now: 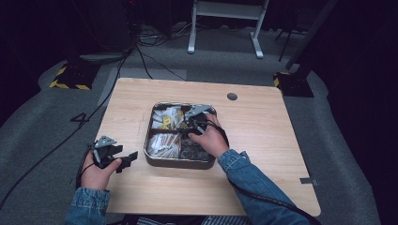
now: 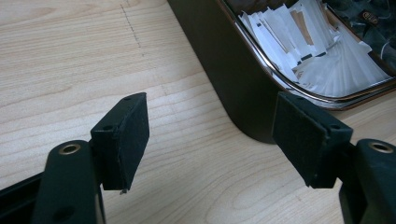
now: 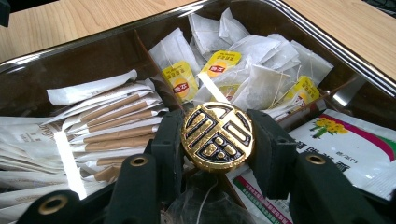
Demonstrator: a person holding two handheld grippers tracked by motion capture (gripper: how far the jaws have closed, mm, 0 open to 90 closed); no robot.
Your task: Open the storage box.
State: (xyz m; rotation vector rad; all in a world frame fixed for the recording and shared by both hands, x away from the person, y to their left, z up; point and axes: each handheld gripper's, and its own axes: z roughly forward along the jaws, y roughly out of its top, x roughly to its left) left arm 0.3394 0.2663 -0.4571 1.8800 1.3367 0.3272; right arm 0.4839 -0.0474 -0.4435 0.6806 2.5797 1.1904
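Observation:
A metal tray (image 1: 178, 164) with compartments stands in the middle of the wooden table (image 1: 263, 140). My right gripper (image 1: 191, 126) is inside it, over the near right compartments. In the right gripper view that gripper (image 3: 217, 122) is shut on a round gold-and-black embossed disc (image 3: 217, 136), held above the sachets. Behind the disc lie white tea bags with yellow tags (image 3: 252, 70), and paper stick sachets (image 3: 116, 116) lie to the left. My left gripper (image 1: 127, 160) rests on the table left of the tray, and it (image 2: 212, 126) is open with nothing between its pads, facing the tray's dark outer wall (image 2: 224, 70).
A packet with a flower print (image 3: 355, 144) lies in the tray at the right. White sachets (image 2: 317, 56) fill the near left compartment. A round cable hole (image 1: 232, 96) sits at the table's far edge. Cables and a white frame stand on the floor beyond.

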